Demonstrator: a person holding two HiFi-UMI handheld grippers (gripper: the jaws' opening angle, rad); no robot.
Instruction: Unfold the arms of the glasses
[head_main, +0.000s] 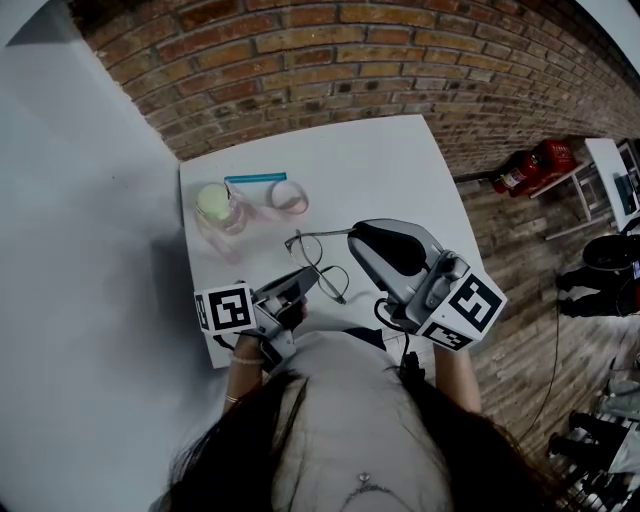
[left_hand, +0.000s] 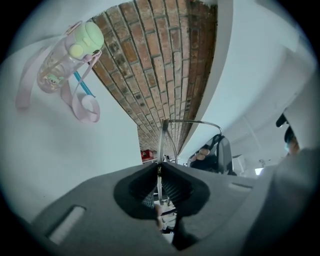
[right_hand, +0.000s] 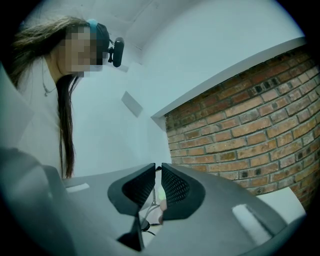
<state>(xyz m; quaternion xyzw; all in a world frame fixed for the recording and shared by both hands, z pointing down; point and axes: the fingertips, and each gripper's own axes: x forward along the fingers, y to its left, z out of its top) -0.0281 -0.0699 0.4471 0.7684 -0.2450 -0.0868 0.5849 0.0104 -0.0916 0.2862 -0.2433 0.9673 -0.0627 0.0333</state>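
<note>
Gripping the glasses (head_main: 318, 264) tight by the frame in the left gripper (left_hand: 160, 170) and pinching one arm's tip in the right gripper (right_hand: 158, 170), over the table (head_main: 385, 165), near side.

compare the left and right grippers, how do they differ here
The left gripper grips the glasses near the lenses; the right gripper pinches the end of one arm. The left gripper's view looks across the table to the bottle; the right gripper's looks up at a brick wall and the person. Both have jaws shut on thin wire.
</note>
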